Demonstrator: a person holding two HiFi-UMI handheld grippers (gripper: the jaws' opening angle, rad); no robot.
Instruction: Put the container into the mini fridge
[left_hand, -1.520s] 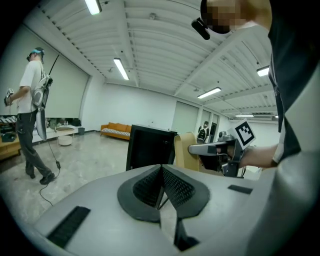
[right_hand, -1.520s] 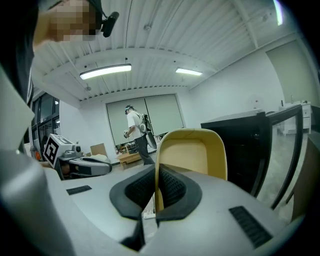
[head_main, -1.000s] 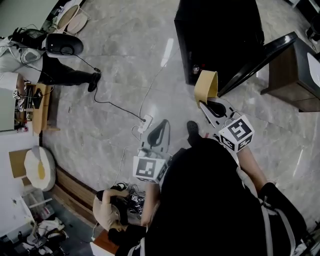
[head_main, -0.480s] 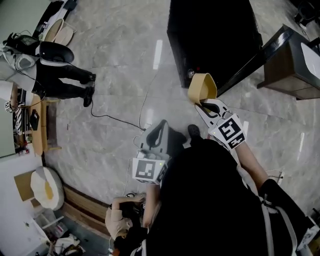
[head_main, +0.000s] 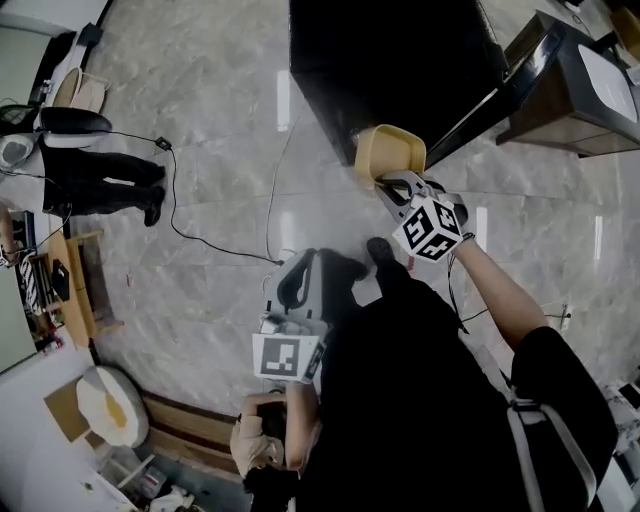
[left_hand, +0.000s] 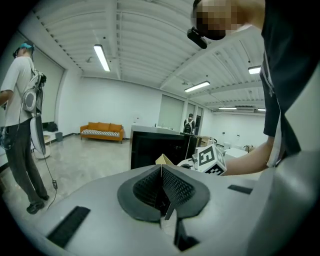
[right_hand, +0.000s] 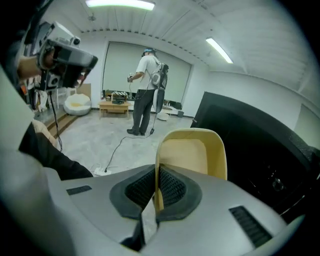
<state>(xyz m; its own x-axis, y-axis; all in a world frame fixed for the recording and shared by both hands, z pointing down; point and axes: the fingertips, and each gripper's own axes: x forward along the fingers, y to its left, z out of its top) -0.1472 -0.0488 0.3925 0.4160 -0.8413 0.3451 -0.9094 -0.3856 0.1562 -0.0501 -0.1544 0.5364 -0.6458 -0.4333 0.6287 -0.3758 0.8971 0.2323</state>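
A pale yellow container (head_main: 388, 153) hangs in the air just in front of the black mini fridge (head_main: 400, 60), whose door (head_main: 505, 90) stands open to the right. My right gripper (head_main: 392, 184) is shut on the container's rim; in the right gripper view the rim (right_hand: 159, 170) is pinched between the pads, and the container (right_hand: 192, 150) rises past them beside the fridge (right_hand: 255, 145). My left gripper (head_main: 300, 283) hangs low by my body. Its jaws (left_hand: 161, 172) are shut with nothing between them.
A person (head_main: 95, 180) stands on the marble floor at the left, seen also as a standing person (right_hand: 146, 92). A black cable (head_main: 225, 240) runs across the floor. A brown cabinet (head_main: 575, 105) stands right of the fridge door. An orange sofa (left_hand: 101, 131) is far off.
My right gripper has carried the container closer to the fridge opening, up and slightly left in the head view. The left gripper has stayed by my body.
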